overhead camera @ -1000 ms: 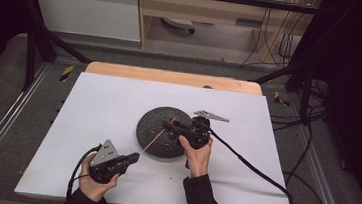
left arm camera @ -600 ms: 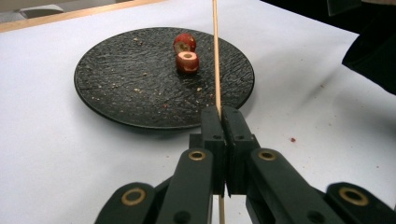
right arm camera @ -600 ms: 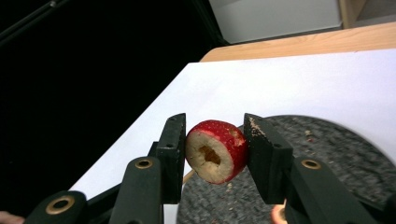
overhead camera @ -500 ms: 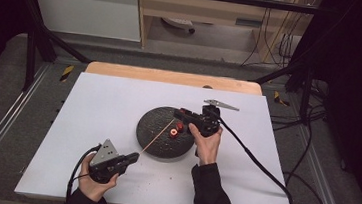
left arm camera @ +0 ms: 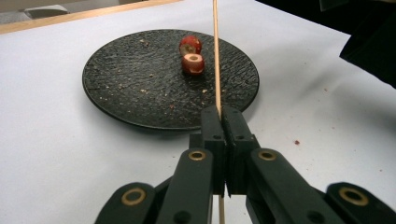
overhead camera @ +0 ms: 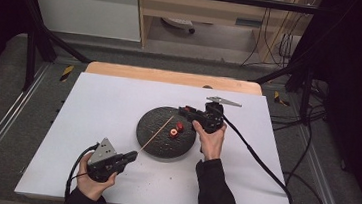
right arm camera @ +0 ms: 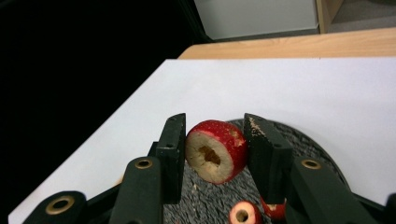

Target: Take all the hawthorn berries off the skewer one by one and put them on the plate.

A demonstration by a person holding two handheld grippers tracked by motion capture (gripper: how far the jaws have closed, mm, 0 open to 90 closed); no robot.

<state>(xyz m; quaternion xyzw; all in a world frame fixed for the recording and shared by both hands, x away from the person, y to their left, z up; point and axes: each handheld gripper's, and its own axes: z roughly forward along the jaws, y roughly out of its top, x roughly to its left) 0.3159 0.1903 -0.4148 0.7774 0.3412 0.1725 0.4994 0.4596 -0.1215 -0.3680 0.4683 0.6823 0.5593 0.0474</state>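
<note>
A: What sits between the right gripper (right arm camera: 214, 140)'s black jaws?

B: 1 red fruit slice (right arm camera: 215, 151) with a pale cut face and a brown hollow core, pinched from both sides.

A: And below it?

B: The dark textured plate (right arm camera: 317, 154), with 2 more red pieces (right arm camera: 243, 214) lying on it, on the white table (right arm camera: 280, 88).

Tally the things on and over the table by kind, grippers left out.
Red cored fruit pieces: 3, one in the right gripper, two on the plate
Wooden skewers: 1
Black plates: 1
Total: 5
</note>
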